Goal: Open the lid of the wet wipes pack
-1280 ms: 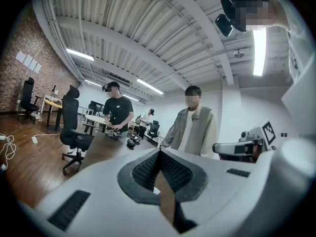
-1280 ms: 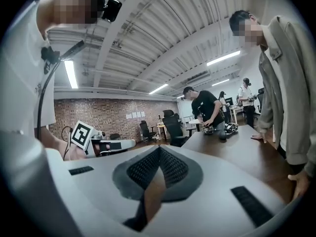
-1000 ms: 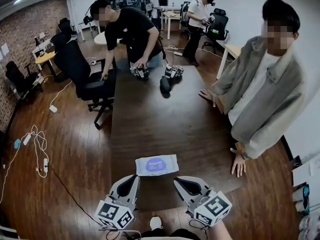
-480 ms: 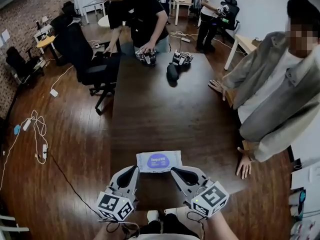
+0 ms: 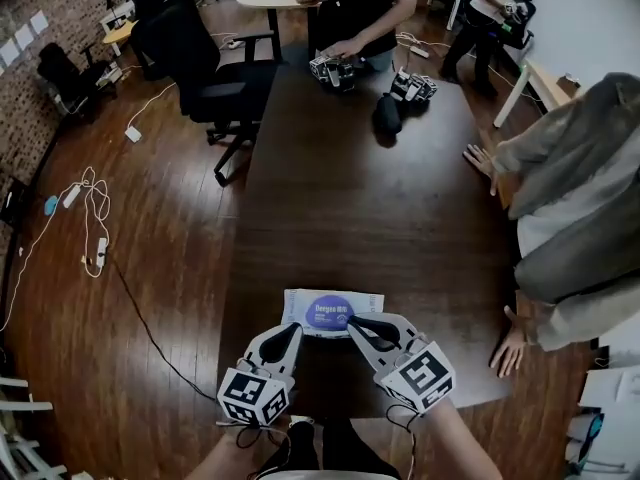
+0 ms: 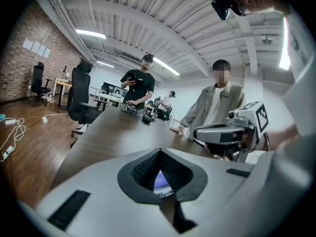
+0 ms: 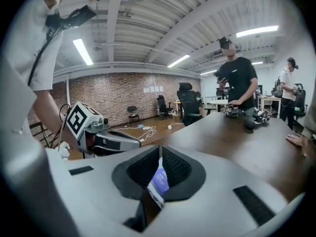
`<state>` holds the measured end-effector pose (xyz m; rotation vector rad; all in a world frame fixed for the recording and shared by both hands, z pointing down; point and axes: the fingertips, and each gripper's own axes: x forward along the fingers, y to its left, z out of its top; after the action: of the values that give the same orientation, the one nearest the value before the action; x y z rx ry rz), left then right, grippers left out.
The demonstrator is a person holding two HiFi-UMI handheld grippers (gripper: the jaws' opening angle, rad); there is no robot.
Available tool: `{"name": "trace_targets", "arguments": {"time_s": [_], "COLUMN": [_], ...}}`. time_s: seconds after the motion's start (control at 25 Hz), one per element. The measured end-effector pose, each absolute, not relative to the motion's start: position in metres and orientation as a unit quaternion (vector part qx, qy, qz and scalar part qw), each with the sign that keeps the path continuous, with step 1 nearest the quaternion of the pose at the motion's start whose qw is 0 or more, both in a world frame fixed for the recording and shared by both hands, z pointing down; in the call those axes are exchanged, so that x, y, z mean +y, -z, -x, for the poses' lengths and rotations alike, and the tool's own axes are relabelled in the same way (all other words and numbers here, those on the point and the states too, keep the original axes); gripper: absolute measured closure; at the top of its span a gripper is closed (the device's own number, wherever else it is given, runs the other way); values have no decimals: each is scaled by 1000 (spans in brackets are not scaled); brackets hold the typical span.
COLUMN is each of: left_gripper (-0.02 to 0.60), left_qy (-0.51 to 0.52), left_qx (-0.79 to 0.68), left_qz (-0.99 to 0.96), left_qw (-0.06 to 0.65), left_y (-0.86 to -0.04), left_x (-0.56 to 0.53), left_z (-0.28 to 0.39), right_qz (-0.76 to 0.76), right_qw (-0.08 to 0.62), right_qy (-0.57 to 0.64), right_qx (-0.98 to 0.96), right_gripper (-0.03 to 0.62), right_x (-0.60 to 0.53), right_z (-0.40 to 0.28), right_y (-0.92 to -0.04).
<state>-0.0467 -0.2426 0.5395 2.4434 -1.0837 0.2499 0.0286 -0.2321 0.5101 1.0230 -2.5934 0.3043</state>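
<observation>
My left gripper (image 5: pixel 295 329) and right gripper (image 5: pixel 354 321), jaws closed and empty, have dropped to the wet wipes pack (image 5: pixel 300 302); its lid (image 5: pixel 329 311) looks still unopened.

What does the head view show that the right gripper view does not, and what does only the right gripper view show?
Only the head view: the whole wet wipes pack lying flat on the table, and the right gripper from outside, with its marker cube.
Only the right gripper view: the ceiling with its light strips.
Both: the left gripper, the table, and the pack's purple lid, of which the right gripper view shows only a slice behind its shut jaws.
</observation>
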Motion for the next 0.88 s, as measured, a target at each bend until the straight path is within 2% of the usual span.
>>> {"name": "trace_targets", "arguments": {"time_s": [0.16,0.28,0.4,0.6,0.88], "left_gripper": [581,581,581,581,581], "left_qy": [-119,-140,-159,-185,-201], "left_qx": [-399,-401,-410,-426,-420], "left_qz": [-875,-866,-853,-835,-830], "left_qw": [245,264,280,296,307], "left_y": [-575,-593,-614,-635,-650], "left_x": [-251,-250,-247,-248,-246], "left_z": [35,32,33,38,33], "right_qz": [-312,-275,-245,-207,-175], "right_qw": [214,246,307,387,436], "right_qy": [-105,-92,-67,-26,-7], "right_qx": [-920,-925,-917,-898,-883], "right_gripper": [586,530,471,346,315], "right_x": [-245,-247,-247,-253,-258], "right_z": [-22,-14,-11,-8,-6], "right_y": [-541,-566,-595,-630,-655]}}
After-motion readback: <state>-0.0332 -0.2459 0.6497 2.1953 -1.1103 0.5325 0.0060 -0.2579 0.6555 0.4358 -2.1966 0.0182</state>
